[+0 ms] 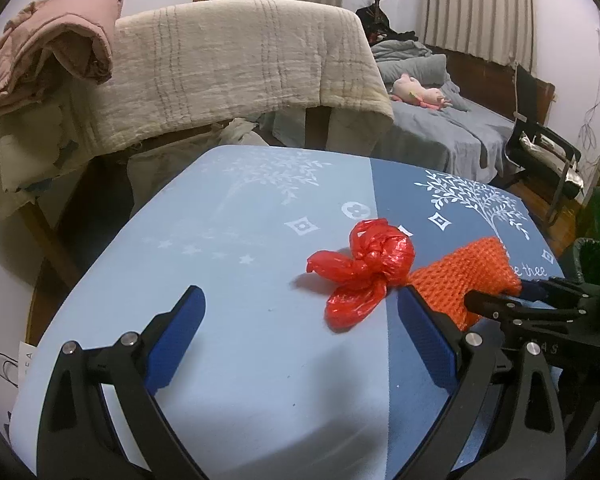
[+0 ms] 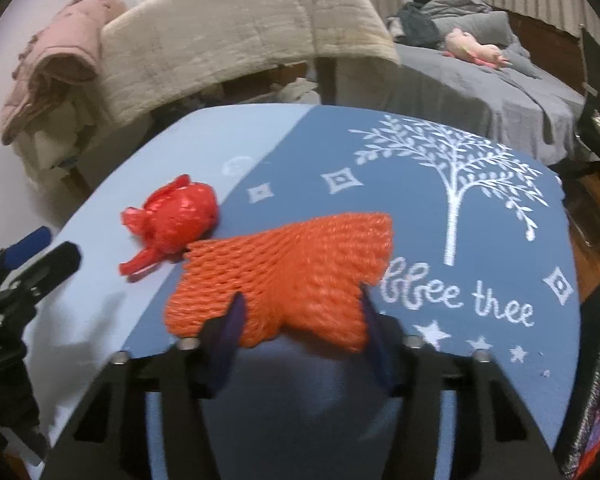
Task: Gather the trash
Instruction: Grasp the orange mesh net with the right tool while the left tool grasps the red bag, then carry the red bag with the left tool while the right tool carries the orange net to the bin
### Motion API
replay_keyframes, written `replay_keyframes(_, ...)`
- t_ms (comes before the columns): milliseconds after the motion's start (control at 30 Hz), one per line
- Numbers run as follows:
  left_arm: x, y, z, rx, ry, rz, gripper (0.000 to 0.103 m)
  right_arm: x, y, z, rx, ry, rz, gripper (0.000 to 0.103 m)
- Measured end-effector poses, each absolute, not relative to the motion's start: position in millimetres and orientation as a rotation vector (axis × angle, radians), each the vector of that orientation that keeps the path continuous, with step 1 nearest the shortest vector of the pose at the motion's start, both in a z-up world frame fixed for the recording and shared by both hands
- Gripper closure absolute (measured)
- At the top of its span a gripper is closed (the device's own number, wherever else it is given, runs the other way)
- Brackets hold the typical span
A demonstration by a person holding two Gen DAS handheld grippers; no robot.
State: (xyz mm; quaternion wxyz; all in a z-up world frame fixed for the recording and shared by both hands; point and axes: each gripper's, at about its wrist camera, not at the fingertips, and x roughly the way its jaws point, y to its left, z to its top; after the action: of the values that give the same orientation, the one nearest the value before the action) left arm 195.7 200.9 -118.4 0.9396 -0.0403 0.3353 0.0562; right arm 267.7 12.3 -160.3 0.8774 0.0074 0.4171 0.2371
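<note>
Two grippers: right gripper (image 2: pixel 300 320) pinches one orange net (image 2: pixel 288 268); one red bag (image 1: pixel 360 272).

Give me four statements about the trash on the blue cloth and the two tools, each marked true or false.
1. The right tool is closed on the orange foam net. True.
2. The left tool holds the red plastic bag. False: it is open, with the bag lying beyond its fingers.
3. The bag and the net lie side by side on the blue cloth. True.
4. The bag lies flat and unfolded. False: it is knotted into a bundle.
</note>
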Motion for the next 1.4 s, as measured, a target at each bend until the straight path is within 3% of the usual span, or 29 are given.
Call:
replay_keyframes(133, 199.8, 196.4, -117.6, -0.08, 0.687, 0.106, 0.009, 266.1, 10.9, -157.9, 0.041, 0.866, 0.542, 0.081)
replay_keyframes(733, 267.4, 167.4, -138.0, -0.064, 0.765, 0.051, 0.011, 282.7, -42.2, -143.3, 0.095, 0.825, 0.452, 0.083)
replay_keyframes(800, 273.4, 166.4, -143.2, -0.068, 0.795, 0.037, 0.026, 282.2, -42.4, -142.8, 0.094, 0.822, 0.452, 0.083)
replay_keyframes(933, 279.6, 164.3, -146.5, -0.08, 0.818, -0.009, 0.043, 280.9, -42.0, -138.9, 0.097, 0.812, 0.457, 0.083)
replay_keyframes(1000, 278.7, 161.6, -144.6, -0.08, 0.81, -0.026, 0.058, 279.4, -41.7, -136.1, 0.095, 0.804, 0.459, 0.083)
replay_keyframes(1100, 273.1, 159.1, -138.0, -0.1, 0.791, -0.032, 0.062, 276.2, -42.4, -130.6, 0.094, 0.792, 0.465, 0.083)
replay_keyframes(1400, 246.7, 148.2, -104.3, -0.109, 0.705, -0.026, 0.064, 264.2, -51.0, -112.9, 0.111, 0.757, 0.471, 0.083)
